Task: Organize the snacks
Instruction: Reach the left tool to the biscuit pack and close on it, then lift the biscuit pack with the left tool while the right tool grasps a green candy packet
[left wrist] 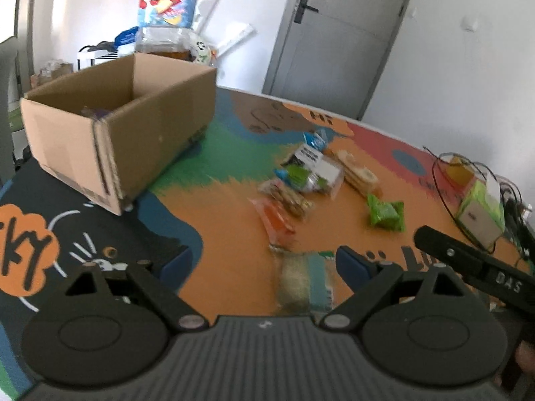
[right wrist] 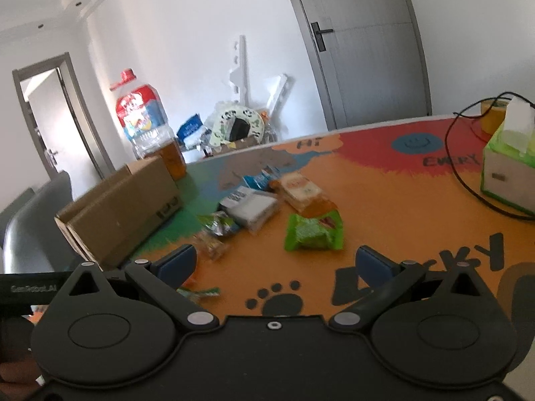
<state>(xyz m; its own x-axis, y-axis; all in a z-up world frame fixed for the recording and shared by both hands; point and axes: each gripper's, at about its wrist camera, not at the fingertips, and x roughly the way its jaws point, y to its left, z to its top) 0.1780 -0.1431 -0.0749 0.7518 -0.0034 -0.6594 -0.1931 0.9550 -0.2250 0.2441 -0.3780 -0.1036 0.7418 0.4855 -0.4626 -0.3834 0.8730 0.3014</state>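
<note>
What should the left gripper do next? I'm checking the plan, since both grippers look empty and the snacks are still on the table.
Probably ease the left gripper down over the blurred tan and teal packet lying just ahead of its open fingers, then close. It is the nearest snack, nothing is held yet, and the cardboard box stands open to that side.

Cardboard box [left wrist: 117,133] left of snack packets [left wrist: 311,173] on table [left wrist: 227,234]

Pale packet [left wrist: 302,287] between left gripper's fingers [left wrist: 351,264] motion-blurred; cardboard box [left wrist: 117,140] contents mostly hidden.
</note>
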